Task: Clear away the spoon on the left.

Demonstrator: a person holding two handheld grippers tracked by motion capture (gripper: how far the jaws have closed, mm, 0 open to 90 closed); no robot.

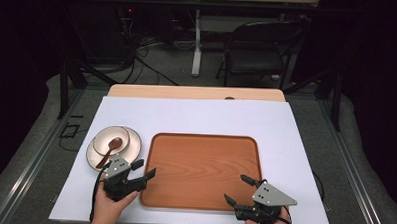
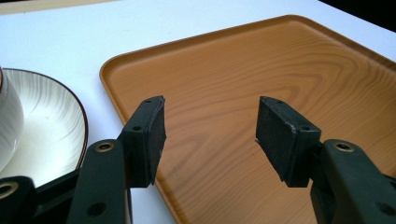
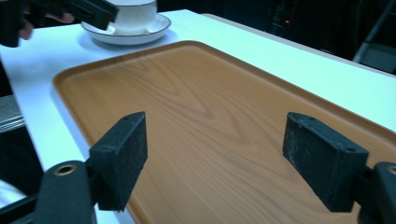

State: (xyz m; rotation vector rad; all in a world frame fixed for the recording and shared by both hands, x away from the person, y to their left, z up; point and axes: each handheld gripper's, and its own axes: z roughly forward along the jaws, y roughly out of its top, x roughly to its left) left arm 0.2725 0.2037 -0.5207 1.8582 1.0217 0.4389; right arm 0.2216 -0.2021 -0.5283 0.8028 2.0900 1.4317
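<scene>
A wooden tray [image 1: 202,169] lies in the middle of the white table. To its left, a white plate [image 1: 130,144] carries a bowl [image 1: 107,137] with a brown spoon [image 1: 109,150] lying in it. My left gripper [image 1: 144,169] hovers at the tray's near left corner, just in front of the plate, open with nothing between its jaws. My right gripper [image 1: 240,187] stands open over the tray's near right corner, also bare. The left gripper view looks across the tray [image 2: 261,70] with the plate [image 2: 56,121] at its left. The right gripper view has the tray [image 3: 210,112] and, far off, the plate [image 3: 140,32].
A white sheet [image 1: 196,117] covers the table, whose wooden far edge [image 1: 197,92] peeks out behind. Beyond it stand a dark folding chair [image 1: 258,49] and cables on the floor. Metal rails run along both sides of the table.
</scene>
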